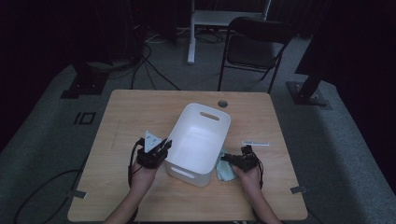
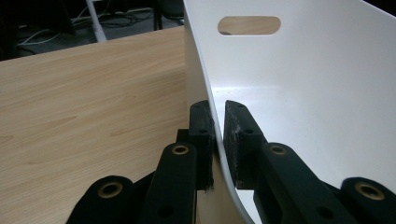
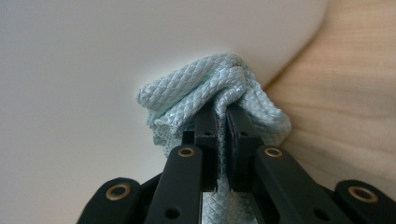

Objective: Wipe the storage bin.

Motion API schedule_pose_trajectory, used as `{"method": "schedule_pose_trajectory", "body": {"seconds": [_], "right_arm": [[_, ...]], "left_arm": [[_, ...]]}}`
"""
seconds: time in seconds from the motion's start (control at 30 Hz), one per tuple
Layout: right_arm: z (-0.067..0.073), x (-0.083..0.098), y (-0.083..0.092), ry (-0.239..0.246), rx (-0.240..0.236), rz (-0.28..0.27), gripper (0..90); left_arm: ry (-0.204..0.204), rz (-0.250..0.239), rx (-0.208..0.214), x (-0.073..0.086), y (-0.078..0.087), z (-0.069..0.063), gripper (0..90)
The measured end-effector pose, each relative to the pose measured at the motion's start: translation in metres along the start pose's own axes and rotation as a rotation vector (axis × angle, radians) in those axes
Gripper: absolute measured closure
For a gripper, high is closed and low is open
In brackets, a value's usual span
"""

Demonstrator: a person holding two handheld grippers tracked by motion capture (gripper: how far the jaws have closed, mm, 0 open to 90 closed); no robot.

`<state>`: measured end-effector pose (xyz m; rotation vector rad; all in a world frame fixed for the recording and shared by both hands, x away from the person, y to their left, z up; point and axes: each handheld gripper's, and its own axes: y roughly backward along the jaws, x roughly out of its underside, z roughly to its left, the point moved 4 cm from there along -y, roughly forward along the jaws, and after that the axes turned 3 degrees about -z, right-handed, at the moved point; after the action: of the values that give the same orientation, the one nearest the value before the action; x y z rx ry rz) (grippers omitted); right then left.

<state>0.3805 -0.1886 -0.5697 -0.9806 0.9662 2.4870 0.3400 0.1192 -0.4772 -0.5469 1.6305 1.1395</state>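
High view: a white bin (image 1: 198,140) is seen lying on the wooden table (image 1: 130,112), flanked by both claws. The left gripper (image 1: 163,145) is clamped on the bin's side wall; in the left gripper view the thin white wall (image 2: 210,116) is pinched between the two pads, one outside, one inside, with the handle slot (image 2: 249,24) well ahead of the jaws. The right gripper (image 1: 226,158) is closed tight on a pale blue cloth (image 3: 210,88), which bunches just ahead of and around the jaw tips and is pressed against the bin's outer wall (image 3: 93,56). Bare table is seen to the right of that claw.

Step judged in hand: bin steadied by the left claw while its outside is wiped with the cloth.

Next move calls for: cloth to be drawn along the wall with pressure kept on it, grip on the cloth not slackened, bin held fast so that it is not pushed across the table.
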Motion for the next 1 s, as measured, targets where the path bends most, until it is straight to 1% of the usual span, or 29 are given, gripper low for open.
{"method": "schedule_pose_trajectory", "body": {"seconds": [0.07, 0.1, 0.17, 0.2, 0.23, 0.3, 0.37, 0.47, 0.5, 0.57, 0.6, 0.63, 0.67, 0.73, 0.77, 0.8, 0.83, 0.9, 0.93, 0.97, 1.0], "right_arm": [[-0.001, 0.000, -0.001, -0.010, -0.005, 0.004, 84.7], [0.000, -0.001, 0.000, -0.006, -0.004, 0.004, 84.7], [0.002, -0.004, 0.004, 0.002, -0.010, -0.009, 84.6], [0.003, -0.007, 0.008, 0.004, -0.008, -0.023, 84.6], [0.004, -0.010, 0.013, 0.007, -0.009, -0.038, 84.6], [0.006, -0.018, 0.026, 0.013, -0.002, -0.078, 84.6], [0.008, -0.026, 0.042, 0.019, 0.010, -0.123, 84.5], [0.005, -0.037, 0.067, 0.027, 0.049, -0.188, 84.5], [0.002, -0.040, 0.074, 0.029, 0.073, -0.204, 84.4], [-0.007, -0.044, 0.084, 0.026, 0.119, -0.226, 84.2], [-0.013, -0.046, 0.087, 0.022, 0.148, -0.231, 83.7], [-0.020, -0.047, 0.087, 0.012, 0.170, -0.230, 81.5], [-0.027, -0.047, 0.086, -0.010, 0.180, -0.220, 77.9], [-0.040, -0.046, 0.079, -0.035, 0.215, -0.189, 68.4], [-0.045, -0.045, 0.076, -0.044, 0.218, -0.173, 64.8], [-0.048, -0.045, 0.073, -0.049, 0.221, -0.167, 60.6], [-0.049, -0.045, 0.071, -0.051, 0.226, -0.168, 56.1], [-0.049, -0.047, 0.069, -0.031, 0.249, -0.180, 45.7], [-0.049, -0.047, 0.069, -0.031, 0.249, -0.180, 45.7], [-0.047, -0.049, 0.068, -0.023, 0.245, -0.192, 39.9], [-0.044, -0.051, 0.068, -0.008, 0.229, -0.208, 34.4]], "left_arm": [[0.007, -0.006, 0.004, 0.000, 0.000, 0.001, 80.1], [0.010, -0.009, 0.004, 0.000, 0.000, 0.001, 79.5], [0.024, -0.013, 0.020, 0.001, -0.001, 0.002, 76.7], [0.024, -0.014, 0.022, 0.001, -0.001, 0.002, 74.2], [0.025, -0.020, 0.028, 0.001, -0.002, 0.003, 69.5], [0.037, -0.041, 0.058, 0.000, -0.001, 0.002, 60.3], [0.021, -0.041, 0.052, -0.001, 0.000, 0.002, 55.1], [0.028, -0.049, 0.055, -0.006, 0.003, 0.004, 49.8], [0.031, -0.048, 0.056, -0.007, 0.004, 0.005, 46.3], [0.031, -0.051, 0.061, -0.009, 0.006, 0.006, 43.9], [0.028, -0.046, 0.066, -0.009, 0.007, 0.006, 40.5], [0.028, -0.036, 0.074, -0.009, 0.006, 0.005, 38.1], [0.029, -0.030, 0.089, -0.009, 0.006, 0.005, 37.1], [0.016, -0.028, 0.098, -0.009, 0.006, 0.003, 32.0], [0.004, -0.021, 0.096, -0.009, 0.006, 0.002, 28.9], [-0.006, -0.011, 0.103, -0.009, 0.005, 0.001, 27.2], [-0.011, -0.007, 0.106, -0.008, 0.005, 0.000, 26.3], [-0.016, -0.009, 0.099, -0.008, 0.006, 0.000, 22.2], [-0.016, -0.009, 0.099, -0.008, 0.006, 0.000, 17.9], [-0.015, -0.002, 0.098, -0.009, 0.007, 0.000, 17.9], [-0.011, 0.001, 0.106, -0.009, 0.007, 0.000, 16.7]]}}
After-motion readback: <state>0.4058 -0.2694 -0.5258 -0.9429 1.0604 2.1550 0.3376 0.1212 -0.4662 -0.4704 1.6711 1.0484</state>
